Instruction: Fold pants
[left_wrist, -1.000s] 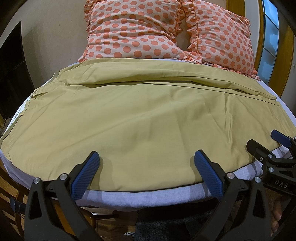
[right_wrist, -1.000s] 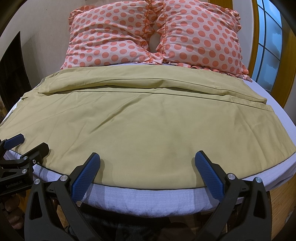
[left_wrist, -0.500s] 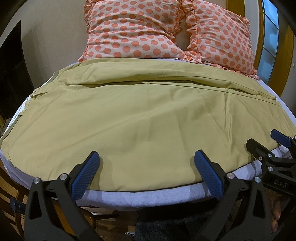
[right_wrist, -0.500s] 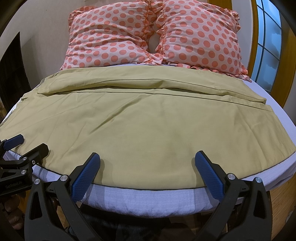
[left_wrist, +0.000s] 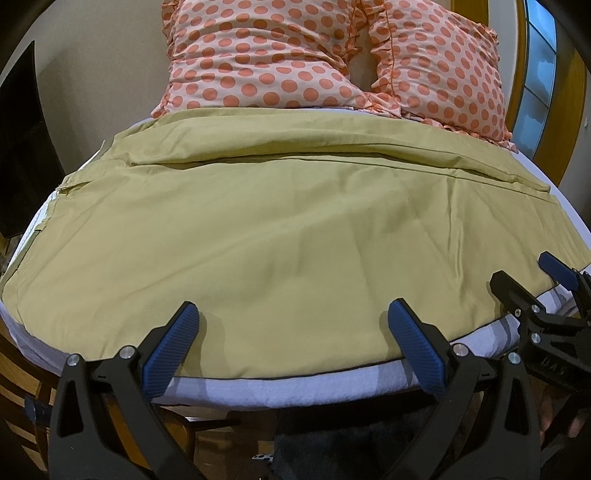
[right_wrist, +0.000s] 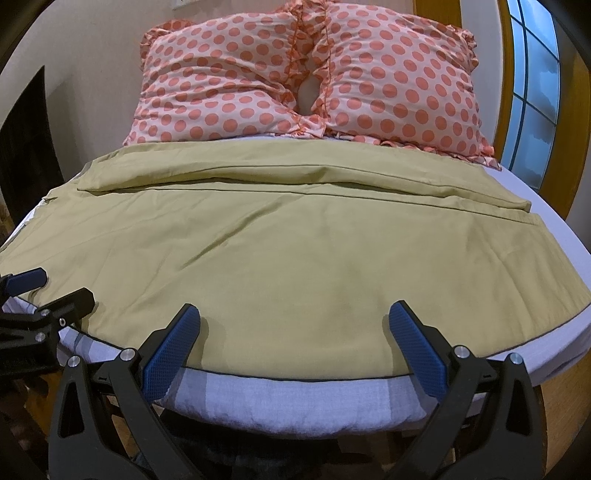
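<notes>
The olive-yellow pants (left_wrist: 295, 236) lie spread flat over the bed (left_wrist: 295, 391), just ahead of both grippers. The left gripper (left_wrist: 291, 332) and right gripper (right_wrist: 295, 332) hover spread wide, empty, at the near hem. Polka-dot pillows (right_wrist: 306, 81) sit beyond.

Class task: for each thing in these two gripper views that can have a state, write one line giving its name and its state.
pants: spread flat on the bed, not yet folded at the near edge.
left gripper: open, empty, at the near hem.
right gripper: open, empty, at the near hem.
pillows: two, propped side by side at the head.
white sheet: lying under the pants.
</notes>
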